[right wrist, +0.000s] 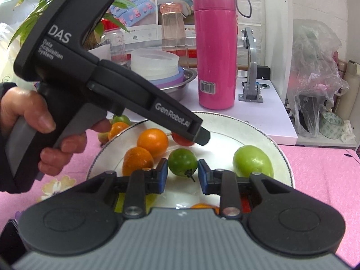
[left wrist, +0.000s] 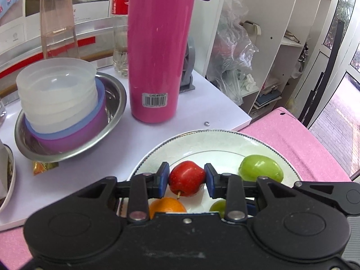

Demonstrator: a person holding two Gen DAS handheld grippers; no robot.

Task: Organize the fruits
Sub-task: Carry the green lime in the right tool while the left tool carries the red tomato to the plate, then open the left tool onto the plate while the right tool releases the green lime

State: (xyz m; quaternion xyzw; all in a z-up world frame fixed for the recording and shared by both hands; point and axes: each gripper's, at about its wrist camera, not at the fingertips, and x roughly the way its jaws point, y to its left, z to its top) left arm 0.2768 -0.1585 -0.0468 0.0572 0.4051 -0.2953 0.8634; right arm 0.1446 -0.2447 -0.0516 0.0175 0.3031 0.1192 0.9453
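A white plate (left wrist: 198, 144) (right wrist: 227, 126) holds fruit. My left gripper (left wrist: 186, 181) is shut on a small red apple (left wrist: 186, 180) just above the plate; the apple also shows in the right wrist view (right wrist: 182, 140) under the left tool. A green fruit (left wrist: 261, 168) (right wrist: 253, 160) lies at the plate's right. Oranges (right wrist: 153, 142) (right wrist: 137, 159) lie at the left; one (left wrist: 166, 205) shows below the apple. My right gripper (right wrist: 182, 174) has its pads (right wrist: 163, 172) on either side of a small dark green fruit (right wrist: 182, 162), touching or nearly so.
A pink flask (left wrist: 159, 49) (right wrist: 216, 49) stands behind the plate on a white board (left wrist: 202, 103). A steel bowl (left wrist: 114, 103) holds stacked plastic tubs (left wrist: 58, 90). More fruit (right wrist: 120, 123) lies left of the plate on the pink cloth (left wrist: 292, 139).
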